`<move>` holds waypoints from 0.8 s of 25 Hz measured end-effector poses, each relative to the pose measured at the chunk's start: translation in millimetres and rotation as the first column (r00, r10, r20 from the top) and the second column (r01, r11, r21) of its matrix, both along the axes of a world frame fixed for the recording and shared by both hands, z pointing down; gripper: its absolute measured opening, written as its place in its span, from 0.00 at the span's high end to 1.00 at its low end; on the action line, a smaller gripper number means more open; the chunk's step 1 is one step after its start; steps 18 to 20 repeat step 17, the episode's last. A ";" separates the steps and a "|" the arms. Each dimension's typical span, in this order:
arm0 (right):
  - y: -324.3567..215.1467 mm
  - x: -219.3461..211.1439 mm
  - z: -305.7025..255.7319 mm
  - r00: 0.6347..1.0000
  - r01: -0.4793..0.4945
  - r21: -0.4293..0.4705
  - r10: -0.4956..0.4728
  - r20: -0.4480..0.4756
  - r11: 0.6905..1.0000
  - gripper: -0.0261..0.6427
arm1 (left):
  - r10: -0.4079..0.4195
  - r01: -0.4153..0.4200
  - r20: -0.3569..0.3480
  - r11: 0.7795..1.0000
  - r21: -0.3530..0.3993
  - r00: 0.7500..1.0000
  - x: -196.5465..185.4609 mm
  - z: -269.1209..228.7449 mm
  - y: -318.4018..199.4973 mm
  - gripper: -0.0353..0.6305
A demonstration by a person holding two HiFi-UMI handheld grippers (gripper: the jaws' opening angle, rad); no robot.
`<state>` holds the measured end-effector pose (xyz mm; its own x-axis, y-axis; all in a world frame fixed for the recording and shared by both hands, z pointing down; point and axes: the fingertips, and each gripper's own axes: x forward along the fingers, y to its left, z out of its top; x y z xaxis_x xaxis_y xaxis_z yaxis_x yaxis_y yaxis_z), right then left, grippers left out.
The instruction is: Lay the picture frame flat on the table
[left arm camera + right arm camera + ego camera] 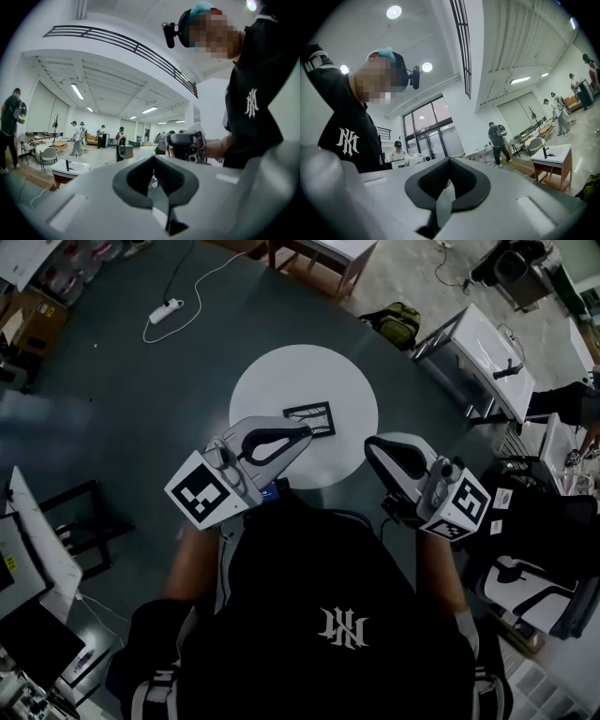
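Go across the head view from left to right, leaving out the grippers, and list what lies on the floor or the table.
power strip → picture frame → green backpack → white sink stand

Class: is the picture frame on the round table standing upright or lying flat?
Apparently lying flat: from above, the picture frame shows its whole rectangular outline against the white table; a slight tilt cannot be excluded.
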<state>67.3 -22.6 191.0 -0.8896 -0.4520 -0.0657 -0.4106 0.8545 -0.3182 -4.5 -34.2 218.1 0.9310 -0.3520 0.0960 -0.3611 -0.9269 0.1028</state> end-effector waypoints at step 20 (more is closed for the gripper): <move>132.2 83.2 25.5 0.998 0.048 -0.037 -0.046 0.039 0.998 0.96 | -0.048 0.050 0.144 0.999 -0.010 0.988 91.7 12.1 134.3 0.94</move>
